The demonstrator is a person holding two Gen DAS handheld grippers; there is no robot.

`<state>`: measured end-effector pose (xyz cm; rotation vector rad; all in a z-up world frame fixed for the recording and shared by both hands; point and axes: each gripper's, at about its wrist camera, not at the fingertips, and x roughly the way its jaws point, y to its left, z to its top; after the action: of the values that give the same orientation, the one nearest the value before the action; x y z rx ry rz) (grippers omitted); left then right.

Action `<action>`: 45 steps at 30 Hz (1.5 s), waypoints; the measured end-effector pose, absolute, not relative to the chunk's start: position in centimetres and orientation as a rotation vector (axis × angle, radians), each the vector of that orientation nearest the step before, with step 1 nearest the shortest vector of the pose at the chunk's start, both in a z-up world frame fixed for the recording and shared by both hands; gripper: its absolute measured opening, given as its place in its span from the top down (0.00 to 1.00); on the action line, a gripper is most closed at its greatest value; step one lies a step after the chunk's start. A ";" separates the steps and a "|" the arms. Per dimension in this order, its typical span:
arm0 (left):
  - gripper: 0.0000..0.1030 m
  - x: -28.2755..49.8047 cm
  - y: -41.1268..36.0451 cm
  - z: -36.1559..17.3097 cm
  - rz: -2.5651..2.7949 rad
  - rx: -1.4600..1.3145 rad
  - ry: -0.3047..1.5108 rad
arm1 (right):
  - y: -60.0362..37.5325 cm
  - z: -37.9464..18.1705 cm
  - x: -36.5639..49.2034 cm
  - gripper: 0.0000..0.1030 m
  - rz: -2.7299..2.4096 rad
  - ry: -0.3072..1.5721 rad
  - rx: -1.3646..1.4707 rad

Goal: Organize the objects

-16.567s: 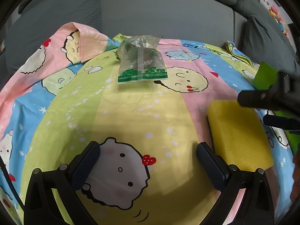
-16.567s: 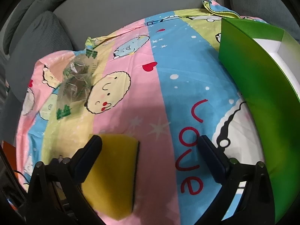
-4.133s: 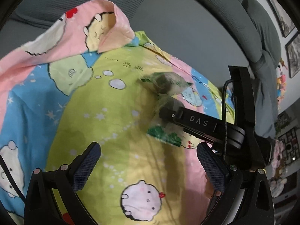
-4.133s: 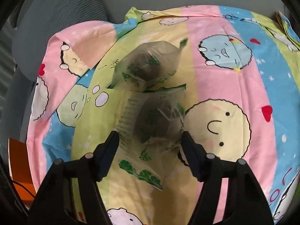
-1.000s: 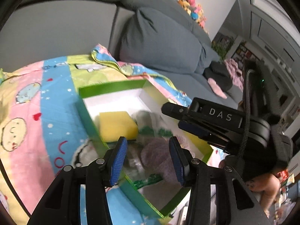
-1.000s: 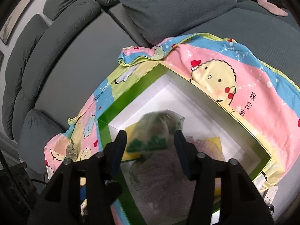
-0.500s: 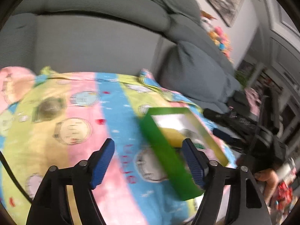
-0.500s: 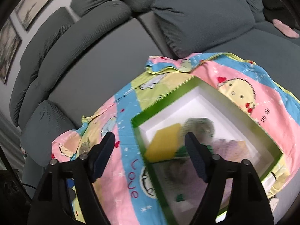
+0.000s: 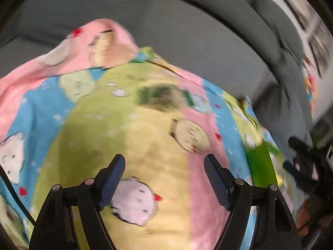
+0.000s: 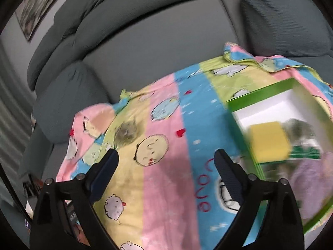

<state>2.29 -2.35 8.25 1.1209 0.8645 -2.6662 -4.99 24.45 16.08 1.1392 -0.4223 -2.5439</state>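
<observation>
A clear plastic bag with green print (image 9: 164, 98) lies alone on the cartoon blanket, blurred, well ahead of my left gripper (image 9: 165, 177), which is open with nothing between its fingers. The right wrist view shows the same bag (image 10: 126, 134) ahead and left of my right gripper (image 10: 166, 166). Its jaws are opening and hold nothing. At the right, the green box (image 10: 243, 137) holds a yellow sponge (image 10: 268, 143), another printed bag (image 10: 301, 143) and a purple item (image 10: 312, 179). The left wrist view catches the box's wall (image 9: 260, 166) and the black right gripper (image 9: 306, 160) at its right edge.
The blanket (image 10: 166, 187) covers a grey sofa seat (image 10: 145, 48), with back cushions behind and a cushion (image 10: 62, 95) at the left. A folded-up blanket corner (image 9: 100, 41) rises behind the bag. Framed pictures (image 10: 37, 6) hang on the wall.
Both grippers let go of the bags they held over the box and opened wide. Both views swung left, from the box to the lone bag on the blanket.
</observation>
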 end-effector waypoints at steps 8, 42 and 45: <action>0.24 3.6 -7.1 7.5 -2.575 1.098 0.984 | 14.4 14.2 -12.3 0.09 -2.362 -0.354 1.245; 0.24 1.4 -8.0 5.6 -2.584 1.287 1.263 | 11.1 7.6 -14.5 0.52 -2.149 -0.290 1.543; 0.24 0.8 -6.0 5.1 -2.598 1.366 1.225 | 14.1 7.5 -11.8 0.52 -2.124 -0.349 1.543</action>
<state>0.77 -6.03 5.05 1.3665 1.2249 -2.5980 -11.75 14.11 7.53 1.5427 -0.3493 -2.1242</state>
